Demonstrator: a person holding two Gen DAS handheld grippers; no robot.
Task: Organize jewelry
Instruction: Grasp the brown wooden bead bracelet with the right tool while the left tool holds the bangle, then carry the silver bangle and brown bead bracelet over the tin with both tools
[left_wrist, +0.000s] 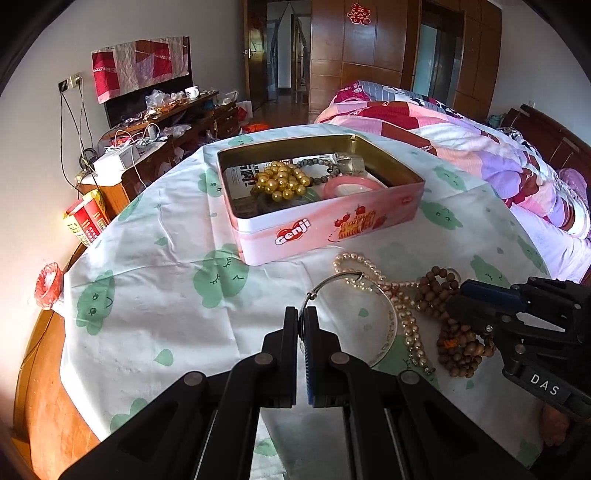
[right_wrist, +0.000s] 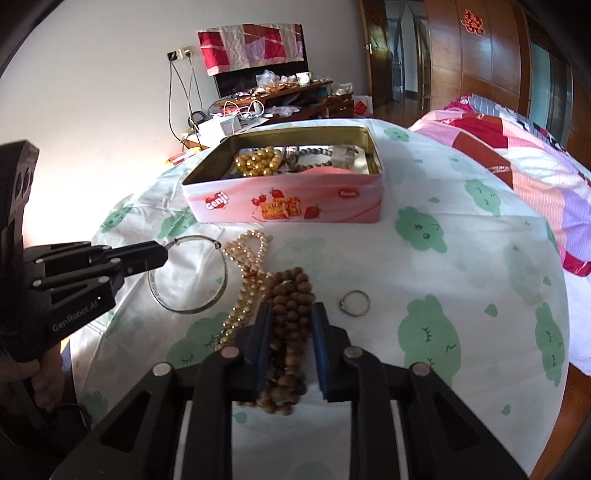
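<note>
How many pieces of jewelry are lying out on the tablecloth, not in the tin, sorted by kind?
Bead strings: 2, the pearl string and the wooden beads
Bangles: 1, the silver bangle
Rings: 1, the small ring
Total: 4

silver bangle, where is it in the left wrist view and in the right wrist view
Left wrist view: the silver bangle lies at lower centre, its rim pinched in the left gripper.
Right wrist view: the silver bangle is at centre left, held by the left gripper coming in from the left.
Shared landmark: the pink Genji tin, behind the bangle.
</note>
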